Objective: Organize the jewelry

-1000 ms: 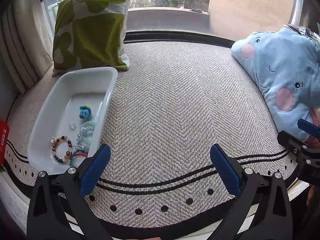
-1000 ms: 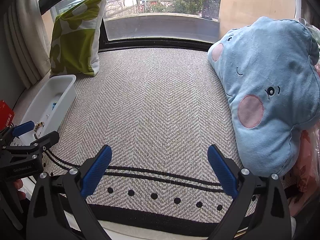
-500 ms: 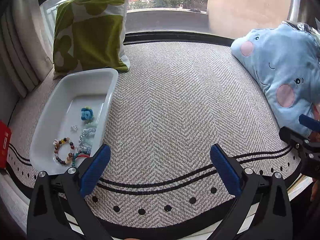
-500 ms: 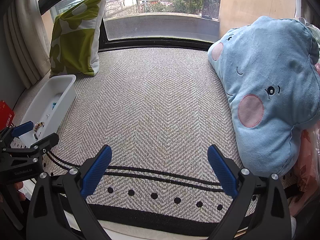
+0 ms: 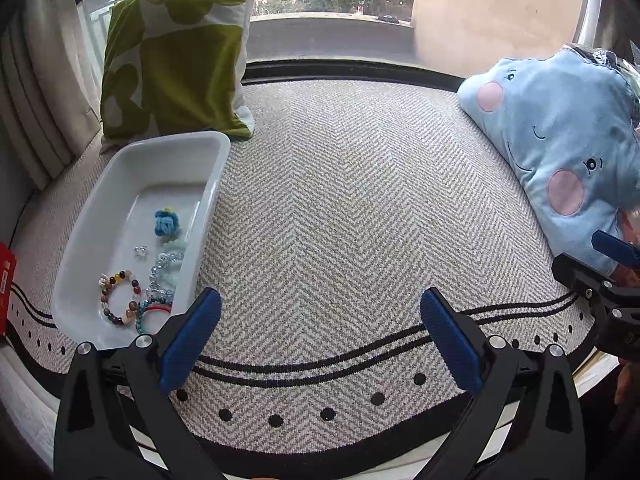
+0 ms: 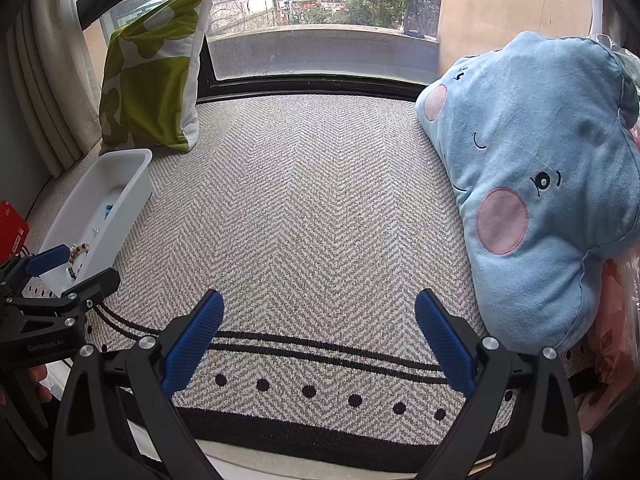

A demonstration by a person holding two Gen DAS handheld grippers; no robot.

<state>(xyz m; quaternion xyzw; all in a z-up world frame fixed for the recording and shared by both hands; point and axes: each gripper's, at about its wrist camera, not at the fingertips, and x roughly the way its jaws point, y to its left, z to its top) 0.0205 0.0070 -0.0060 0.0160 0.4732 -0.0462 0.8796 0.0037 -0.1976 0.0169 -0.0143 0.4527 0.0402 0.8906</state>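
A white rectangular tray [image 5: 120, 176] lies on the herringbone mat at the left; it also shows in the right wrist view [image 6: 132, 184]. In it lie a multicoloured bead bracelet [image 5: 116, 300], a clear crystal bracelet [image 5: 162, 274], a blue knotted piece [image 5: 166, 222], a small silver item [image 5: 139, 251] and a teal and red bracelet [image 5: 154, 308]. My left gripper [image 5: 318, 334] is open and empty, just right of the tray's near end. My right gripper [image 6: 318, 332] is open and empty over the mat's near edge.
A green and white cushion [image 5: 176, 52] leans at the back left behind the tray. A blue plush cushion [image 6: 536, 184] lies along the right. A red box [image 6: 10, 224] sits at the far left. The mat [image 5: 340, 208] ends in a black border near me.
My left gripper has drawn back and up a little, so the tray and cushion appear slightly farther and more to the right. The right gripper has barely moved. Both stay open.
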